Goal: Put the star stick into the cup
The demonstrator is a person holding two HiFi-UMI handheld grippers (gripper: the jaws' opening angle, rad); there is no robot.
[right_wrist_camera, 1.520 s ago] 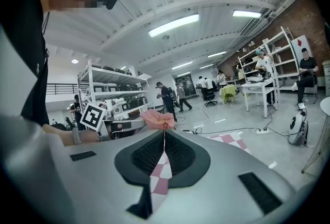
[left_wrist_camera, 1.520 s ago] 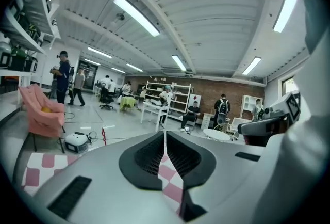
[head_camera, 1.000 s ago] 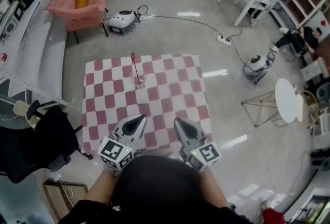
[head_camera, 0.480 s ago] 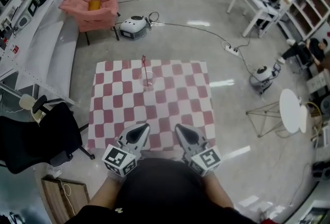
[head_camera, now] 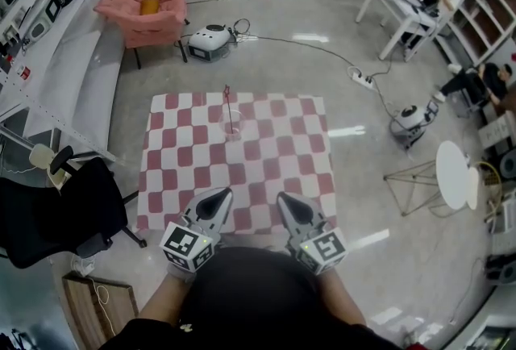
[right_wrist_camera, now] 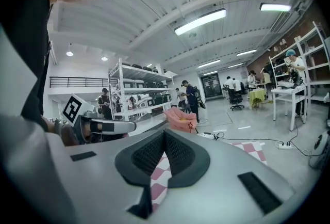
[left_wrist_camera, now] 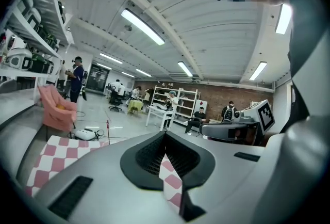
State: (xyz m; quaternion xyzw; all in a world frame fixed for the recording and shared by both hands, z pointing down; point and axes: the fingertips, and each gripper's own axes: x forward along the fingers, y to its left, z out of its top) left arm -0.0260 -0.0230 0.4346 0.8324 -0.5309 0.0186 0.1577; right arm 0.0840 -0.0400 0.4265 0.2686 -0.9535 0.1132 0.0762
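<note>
Jaws of the left gripper (head_camera: pixel 216 197) and right gripper (head_camera: pixel 285 201) are pressed together, ribbed black pads meeting on nothing. The thin red star stick (head_camera: pixel 229 106) stands slightly tilted inside the clear round cup (head_camera: pixel 230 127), far across the red-and-white checked cloth (head_camera: pixel 274 155) on the glossy grey floor (head_camera: pixel 355 58), well apart from both grippers.

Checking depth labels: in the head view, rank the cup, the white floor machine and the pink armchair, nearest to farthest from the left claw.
From the left claw:
1. Cup, ahead on the checkered mat, with the star stick in it.
2. White floor machine, on bare floor past the mat's far edge.
3. Pink armchair, farthest, ahead and to the left.
</note>
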